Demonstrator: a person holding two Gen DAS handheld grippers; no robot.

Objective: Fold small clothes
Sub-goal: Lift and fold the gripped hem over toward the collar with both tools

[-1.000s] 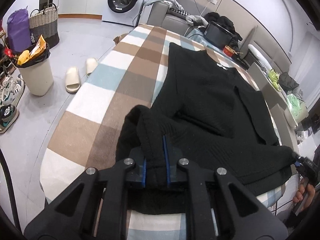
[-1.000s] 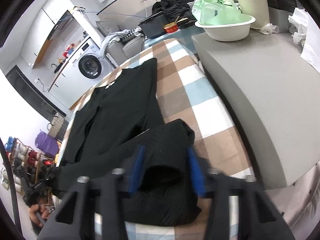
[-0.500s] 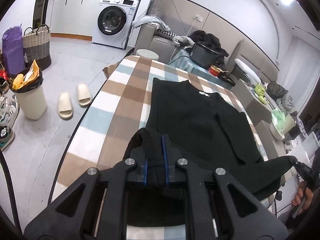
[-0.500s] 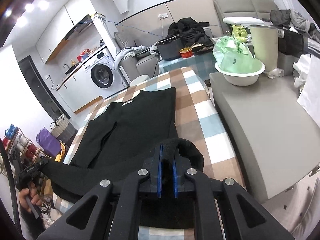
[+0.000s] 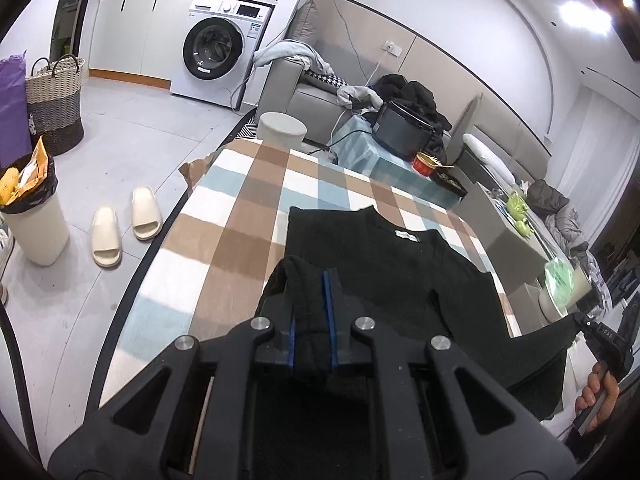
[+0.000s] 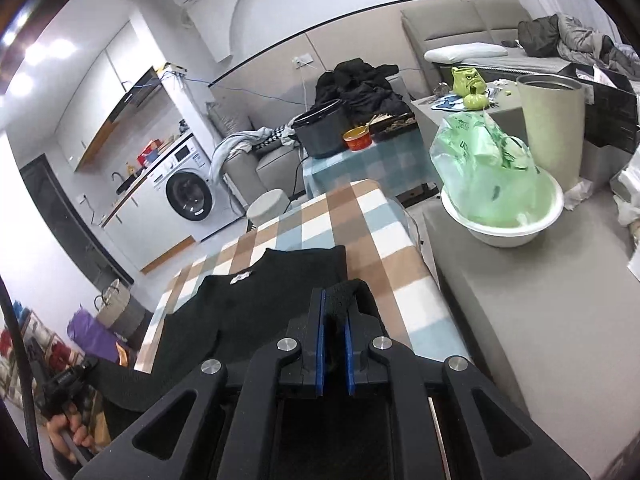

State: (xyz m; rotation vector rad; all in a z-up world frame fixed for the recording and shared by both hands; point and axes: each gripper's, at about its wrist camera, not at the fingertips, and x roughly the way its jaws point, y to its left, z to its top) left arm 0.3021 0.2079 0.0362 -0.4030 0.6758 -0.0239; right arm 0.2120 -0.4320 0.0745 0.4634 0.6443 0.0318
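Sleeves look already folded in on the black sweater point(image 5: 384, 276), collar end flat on the checked desk point(image 5: 240, 216); left tongs point(image 5: 310, 320) and right tongs point(image 6: 334, 328) each clamped on a hem corner, lifted—bottom-to-collar fold apparently pending.

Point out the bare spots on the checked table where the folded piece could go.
Free: the checked tablecloth beyond the black knit sweater collar and along its slipper-side edge. Crowded: the near end, under the lifted hem.
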